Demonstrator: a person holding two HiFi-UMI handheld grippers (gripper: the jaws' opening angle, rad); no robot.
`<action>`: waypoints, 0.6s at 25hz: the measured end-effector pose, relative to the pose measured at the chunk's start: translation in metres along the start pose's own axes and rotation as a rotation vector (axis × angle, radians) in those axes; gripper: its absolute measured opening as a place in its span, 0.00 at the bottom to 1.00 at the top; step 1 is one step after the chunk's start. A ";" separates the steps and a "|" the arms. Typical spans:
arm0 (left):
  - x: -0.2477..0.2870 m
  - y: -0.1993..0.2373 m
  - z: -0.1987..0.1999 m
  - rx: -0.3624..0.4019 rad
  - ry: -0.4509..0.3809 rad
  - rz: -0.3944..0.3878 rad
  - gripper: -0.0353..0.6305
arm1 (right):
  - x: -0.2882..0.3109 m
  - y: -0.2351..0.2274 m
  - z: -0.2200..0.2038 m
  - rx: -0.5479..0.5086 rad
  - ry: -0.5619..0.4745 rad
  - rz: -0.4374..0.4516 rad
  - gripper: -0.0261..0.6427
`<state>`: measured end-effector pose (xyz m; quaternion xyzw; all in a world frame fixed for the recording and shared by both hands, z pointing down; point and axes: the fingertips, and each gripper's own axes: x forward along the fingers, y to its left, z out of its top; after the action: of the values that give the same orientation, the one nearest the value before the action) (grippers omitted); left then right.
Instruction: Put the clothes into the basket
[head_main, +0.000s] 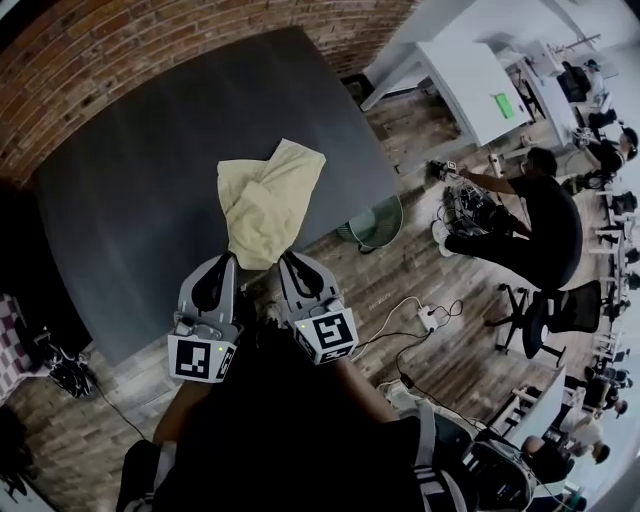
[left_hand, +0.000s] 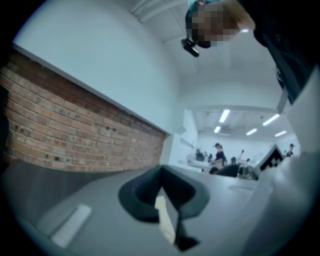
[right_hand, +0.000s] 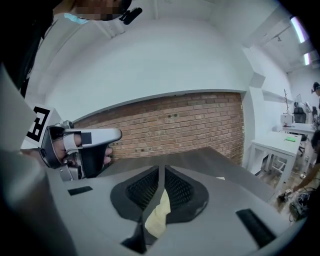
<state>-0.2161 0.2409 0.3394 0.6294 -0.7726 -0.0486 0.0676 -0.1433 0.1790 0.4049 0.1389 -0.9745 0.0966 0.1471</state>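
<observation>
close to the body, the left gripper (head_main: 229, 260) and right gripper (head_main: 290, 258) each have jaws pinched shut on the near end of a pale yellow cloth (head_main: 265, 200), which stretches away over the dark table (head_main: 130, 200); beyond is a brick wall (head_main: 150, 50).

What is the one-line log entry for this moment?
left gripper: shut on yellow cloth | right gripper: shut on yellow cloth | yellow cloth: far end on dark table
</observation>
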 end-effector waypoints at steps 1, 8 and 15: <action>0.004 0.006 0.000 0.000 0.001 0.000 0.06 | 0.007 -0.002 -0.001 0.000 0.007 -0.006 0.05; 0.019 0.041 -0.011 -0.026 0.038 -0.001 0.06 | 0.047 -0.016 -0.026 0.036 0.094 -0.050 0.05; 0.031 0.059 -0.027 -0.052 0.069 -0.025 0.06 | 0.085 -0.033 -0.061 0.102 0.197 -0.086 0.23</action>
<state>-0.2746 0.2226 0.3768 0.6382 -0.7605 -0.0477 0.1097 -0.1961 0.1414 0.4939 0.1775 -0.9424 0.1526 0.2388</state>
